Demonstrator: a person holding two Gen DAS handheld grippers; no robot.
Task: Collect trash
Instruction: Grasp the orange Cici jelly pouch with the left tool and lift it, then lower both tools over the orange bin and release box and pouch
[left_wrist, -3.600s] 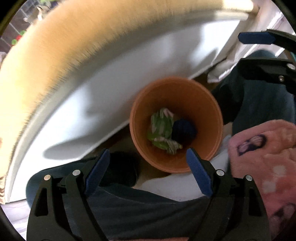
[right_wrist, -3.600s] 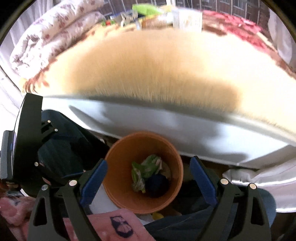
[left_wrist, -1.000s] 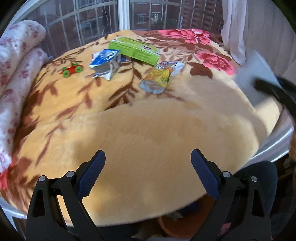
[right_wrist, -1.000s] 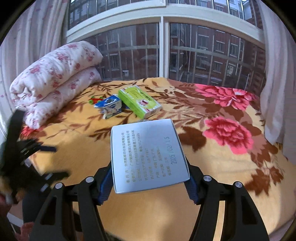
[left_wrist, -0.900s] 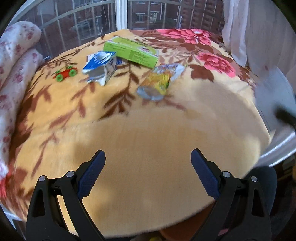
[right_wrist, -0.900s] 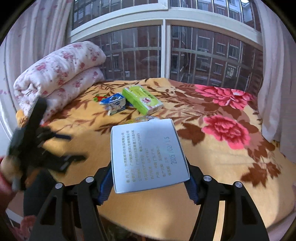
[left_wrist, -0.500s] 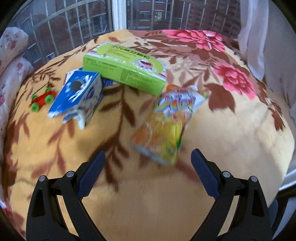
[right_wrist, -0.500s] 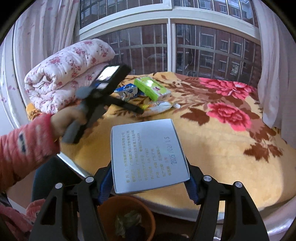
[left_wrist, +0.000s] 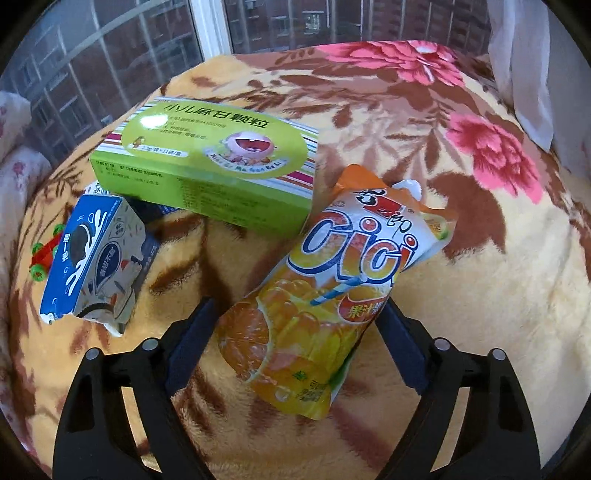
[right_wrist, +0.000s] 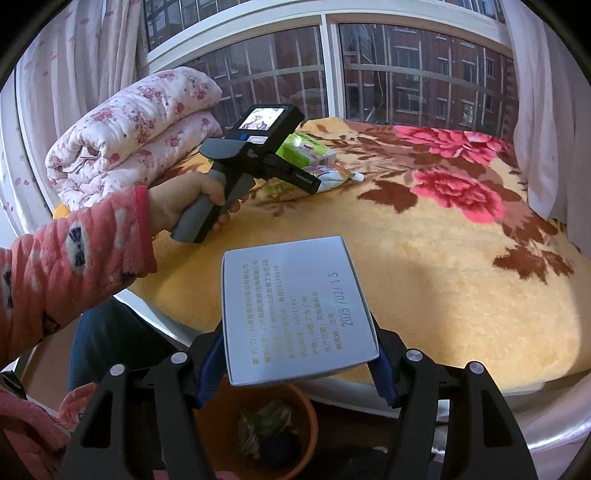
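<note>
Trash lies scattered on a bed covered by a yellow floral blanket (left_wrist: 498, 295). In the left wrist view, an orange juice pouch (left_wrist: 332, 291) lies slantwise at the centre of the frame, its lower end between the two blue pads of the left tongs (left_wrist: 295, 343), which are spread wide with a gap on each side of the pouch; neither pad clearly touches it. The pouch's upper end with the white spout points to the upper right. Just above and left of it sits a green medicine box (left_wrist: 207, 170), its right corner touching or just overlapping the pouch's top edge. At the left of the frame a torn blue cookie box (left_wrist: 92, 258) lies well left of the left pad, and a small red toy car with green wheels (left_wrist: 42, 254) peeks out behind it at the far left edge.

In the right wrist view, the right tongs (right_wrist: 295, 365) are clamped on a grey-blue carton (right_wrist: 295, 306) with printed text, filling the lower centre of the frame. Directly below it, at the bottom centre, stands an orange bin (right_wrist: 255, 432) holding crumpled wrappers. The left hand (right_wrist: 184, 203), in a pink sleeve, grips its device at the middle left, aimed at the pouch and green box on the bed. A rolled floral quilt (right_wrist: 136, 129) sits at the upper left.
</note>
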